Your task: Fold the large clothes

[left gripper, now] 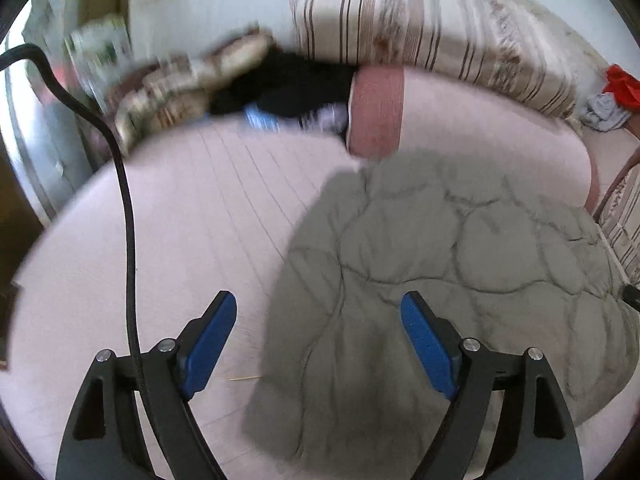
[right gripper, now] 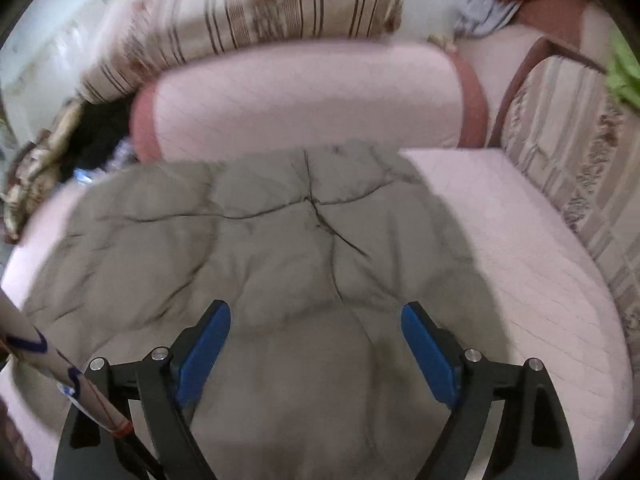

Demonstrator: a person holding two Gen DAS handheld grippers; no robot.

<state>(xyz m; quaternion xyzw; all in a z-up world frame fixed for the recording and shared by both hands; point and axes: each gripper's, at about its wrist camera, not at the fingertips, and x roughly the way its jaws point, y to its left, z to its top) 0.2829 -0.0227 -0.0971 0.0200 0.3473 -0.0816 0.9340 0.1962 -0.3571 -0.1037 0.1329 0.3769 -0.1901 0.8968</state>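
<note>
Nearest, in left wrist view: left gripper (left gripper: 318, 326), fingers wide apart, nothing between them, hanging over the left edge of the grey padded jacket (left gripper: 440, 280). Same for the right gripper (right gripper: 316, 330): fingers spread, empty, poised above the middle of the jacket (right gripper: 280, 248), no pad pressing on cloth.

Jacket lying on the pink bed (left gripper: 180, 220), bunched into a rough, puffy mound, with deep creases crossing near its middle. Judged as early or middle stage: already gathered to a compact heap, maybe one fold made, but edges uneven and not squared; smoothing and further folds likely left.

Farther back: pink bolster (right gripper: 304, 96) just behind the jacket, then striped cushion (right gripper: 248, 12), a dark pile of clothes (left gripper: 288, 80) to the left, red and grey cloth (left gripper: 616, 96) at the far right.

Hard to make out: sleeves, collar and zip not to be told; near hem cut off by the gripper frames; both views blurred, far things most. Black cable (left gripper: 128, 216) crossing the left view; a white stick with blue marks (right gripper: 60, 376) in the right view, purpose unclear.
</note>
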